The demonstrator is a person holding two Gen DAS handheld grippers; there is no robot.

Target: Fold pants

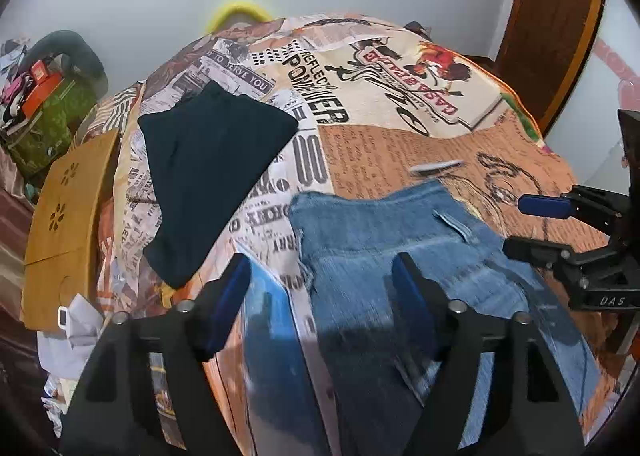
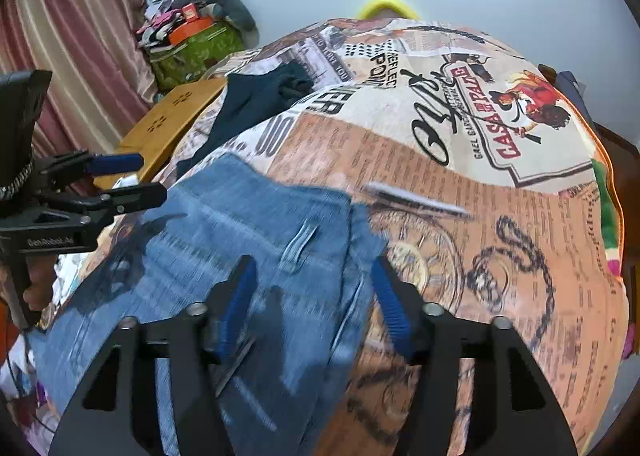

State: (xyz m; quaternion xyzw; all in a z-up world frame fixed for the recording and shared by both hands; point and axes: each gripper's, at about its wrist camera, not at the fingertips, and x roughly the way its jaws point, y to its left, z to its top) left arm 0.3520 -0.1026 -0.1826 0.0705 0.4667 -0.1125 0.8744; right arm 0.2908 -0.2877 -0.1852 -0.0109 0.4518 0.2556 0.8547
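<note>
Blue denim pants (image 1: 400,240) lie on a bed with a newsprint-pattern cover (image 1: 400,104), waistband and a belt loop facing up. My left gripper (image 1: 322,272) hovers open over their left edge, one finger above the denim and the other above the cover. In the right wrist view the pants (image 2: 240,216) spread from centre to lower left, and my right gripper (image 2: 314,272) stands open over their right edge. Nothing is pinched in either. Each gripper shows in the other's view: the right (image 1: 516,225) and the left (image 2: 154,177), both open.
A dark folded garment (image 1: 208,168) lies on the cover beyond the pants to the left. A small flat grey object (image 2: 416,198) rests just past the waistband. A wooden lap tray (image 1: 64,216) and a green bag (image 1: 48,124) sit off the left side of the bed.
</note>
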